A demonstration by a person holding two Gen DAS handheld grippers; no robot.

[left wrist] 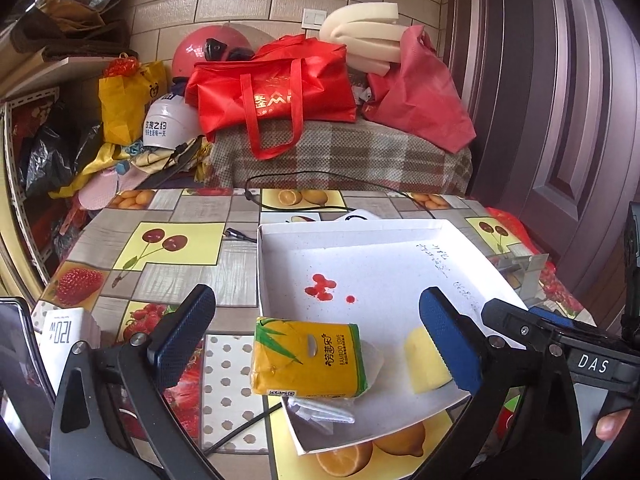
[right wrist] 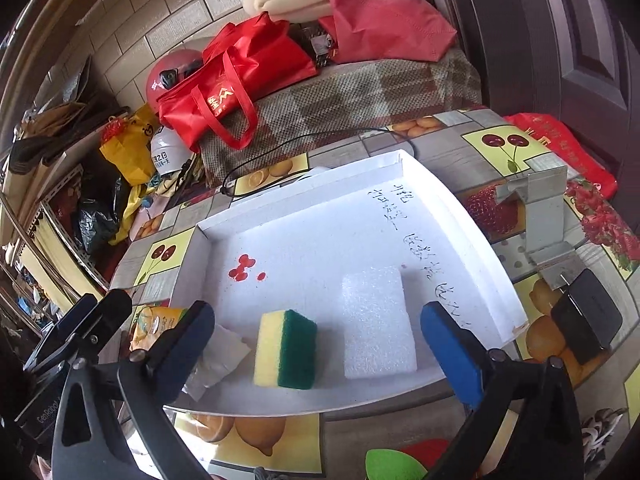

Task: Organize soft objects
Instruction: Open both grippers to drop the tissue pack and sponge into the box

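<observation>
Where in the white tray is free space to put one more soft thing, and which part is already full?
The white tray is bare in its far half, between the red stains and the handwriting. The near edge is crowded: yellow tissue pack, sponge and white foam block lie side by side there.

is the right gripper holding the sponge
No, the right gripper stands wide open, and the sponge lies free in the white tray between its fingers, touching neither pad.
</observation>
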